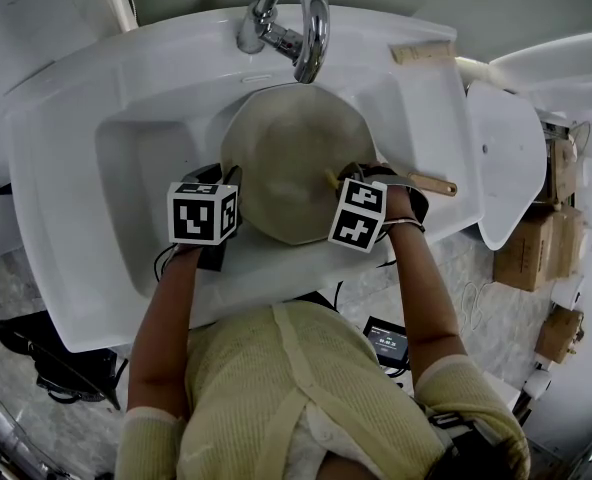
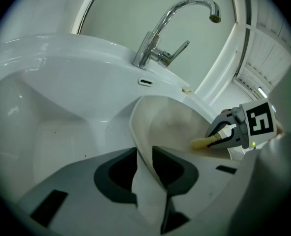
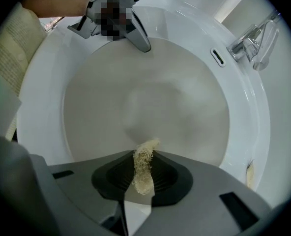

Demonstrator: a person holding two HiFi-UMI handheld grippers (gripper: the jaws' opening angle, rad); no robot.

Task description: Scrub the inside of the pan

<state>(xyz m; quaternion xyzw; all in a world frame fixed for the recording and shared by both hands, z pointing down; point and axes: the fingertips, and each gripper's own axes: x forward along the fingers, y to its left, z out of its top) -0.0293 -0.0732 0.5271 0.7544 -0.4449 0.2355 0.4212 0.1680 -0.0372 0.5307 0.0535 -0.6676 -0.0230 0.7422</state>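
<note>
Between the left gripper's (image 2: 144, 176) jaws stands the rim of the pan (image 1: 291, 163) — clamped, so that the pan sits tipped up inside the sink (image 1: 116, 158) with its pale inside facing the right gripper (image 3: 143, 176). That gripper pinches a fibrous scrubber (image 3: 146, 154), whose tip meets or nearly meets the pan floor just ahead of its jaws.

Judgement: the scrubbing step is in hand. Done well, the left clamp resists the push while the scrubber is pressed flat and worked in overlapping circles out to the wall.

Only the right gripper view shows the whole inner surface. Only the head view shows the wooden handle (image 1: 431, 183) — beside the right gripper.
</note>
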